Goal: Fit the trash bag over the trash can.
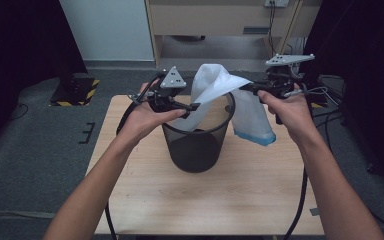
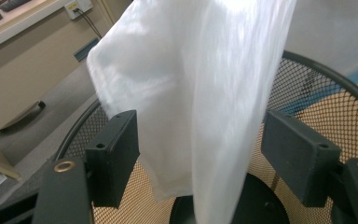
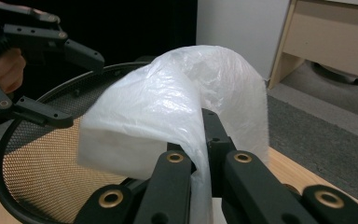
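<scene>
A white plastic bag (image 1: 215,85) with a blue edge hangs over the rim of a black mesh bin (image 1: 197,145) on the table. My right gripper (image 1: 245,87) is shut on the bag's upper fold at the bin's right side; in the right gripper view the bag (image 3: 168,102) drapes over the closed jaws (image 3: 203,154). At the bin's left rim my left gripper (image 1: 195,106) stands open. In the left gripper view the bag (image 2: 191,84) hangs between the pads (image 2: 114,158) without being pressed, above the bin (image 2: 326,74).
The bin stands mid-way across a light wooden table (image 1: 205,200). Cables trail off both grippers. Beyond the table are grey carpet, a wooden cabinet (image 1: 220,20) and a yellow-black striped base (image 1: 75,90) at the left.
</scene>
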